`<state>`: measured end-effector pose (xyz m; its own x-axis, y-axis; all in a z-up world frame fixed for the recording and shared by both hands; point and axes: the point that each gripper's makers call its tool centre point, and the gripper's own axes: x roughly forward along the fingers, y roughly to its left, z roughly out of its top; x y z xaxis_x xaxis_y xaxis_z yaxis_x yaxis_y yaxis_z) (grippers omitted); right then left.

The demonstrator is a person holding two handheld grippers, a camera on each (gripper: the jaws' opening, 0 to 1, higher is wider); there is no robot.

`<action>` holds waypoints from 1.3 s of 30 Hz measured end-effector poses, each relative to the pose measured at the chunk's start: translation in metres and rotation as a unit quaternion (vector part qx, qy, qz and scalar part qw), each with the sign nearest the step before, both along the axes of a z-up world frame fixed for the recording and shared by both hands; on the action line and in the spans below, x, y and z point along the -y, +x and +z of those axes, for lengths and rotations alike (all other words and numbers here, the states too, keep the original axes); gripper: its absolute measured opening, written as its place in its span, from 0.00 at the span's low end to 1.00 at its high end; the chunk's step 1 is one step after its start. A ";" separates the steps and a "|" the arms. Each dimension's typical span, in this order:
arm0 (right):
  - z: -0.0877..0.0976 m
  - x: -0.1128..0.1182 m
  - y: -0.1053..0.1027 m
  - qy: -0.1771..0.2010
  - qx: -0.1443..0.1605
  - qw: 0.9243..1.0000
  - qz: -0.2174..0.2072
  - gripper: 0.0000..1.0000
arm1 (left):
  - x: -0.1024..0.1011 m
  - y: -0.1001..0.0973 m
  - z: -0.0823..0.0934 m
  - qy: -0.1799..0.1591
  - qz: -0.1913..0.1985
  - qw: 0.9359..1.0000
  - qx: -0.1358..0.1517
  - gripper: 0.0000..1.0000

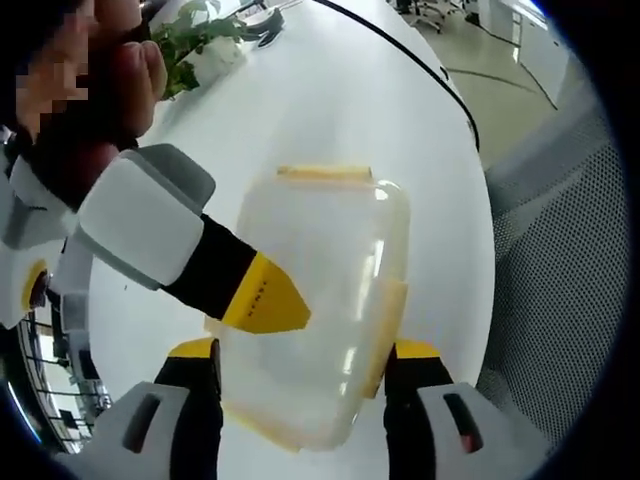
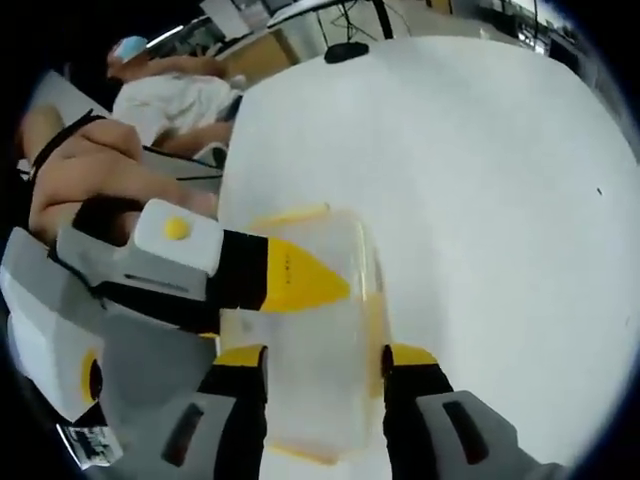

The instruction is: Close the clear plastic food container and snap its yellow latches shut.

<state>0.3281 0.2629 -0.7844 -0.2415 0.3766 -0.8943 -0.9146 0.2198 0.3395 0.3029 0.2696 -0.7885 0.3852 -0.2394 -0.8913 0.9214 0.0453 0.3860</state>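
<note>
The clear plastic container (image 1: 320,250) lies on the white table (image 1: 330,90) with its lid resting on top. A yellow latch (image 1: 325,173) runs along its far end and another yellow latch (image 1: 392,318) sits on its right side. My left gripper (image 1: 305,360) is open, one jaw on each side of the near end. The right gripper (image 1: 265,300) reaches in from the left, its yellow tip on the lid's left edge. In the right gripper view my right gripper (image 2: 322,365) is open, straddling the container (image 2: 315,330), and the left gripper (image 2: 300,280) lies across the lid.
A potted plant (image 1: 195,40) stands at the far left of the table. A black-rimmed table edge (image 1: 455,95) curves along the right, with a mesh chair (image 1: 560,260) beyond it. A hand (image 2: 80,170) holds the left gripper, and a seated person (image 2: 170,95) is in the background.
</note>
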 end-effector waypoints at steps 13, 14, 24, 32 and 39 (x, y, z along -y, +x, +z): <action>0.007 0.004 -0.004 -0.020 0.061 0.998 -0.026 0.49 | -0.007 -0.001 0.005 0.009 -0.070 0.997 -0.042 0.67; 0.009 0.005 -0.003 -0.021 0.063 0.997 -0.034 0.49 | -0.009 -0.003 0.006 0.010 -0.068 0.996 -0.051 0.67; 0.032 0.022 0.002 -0.013 0.109 0.991 -0.075 0.51 | -0.018 -0.008 0.028 -0.024 -0.081 0.992 -0.089 0.74; 0.036 0.017 -0.003 -0.003 0.129 0.989 -0.073 0.69 | -0.016 -0.022 0.045 -0.066 -0.059 0.980 -0.181 0.84; 0.052 -0.006 -0.004 0.087 0.190 0.977 -0.046 1.00 | -0.020 -0.030 0.043 -0.068 -0.101 0.969 -0.216 0.99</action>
<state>0.3242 0.2689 -0.7321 0.1373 0.5350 -0.8336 -0.9607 0.2770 0.0196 0.2734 0.2901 -0.7460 -0.0843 -0.3983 -0.9134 0.9910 -0.1293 -0.0351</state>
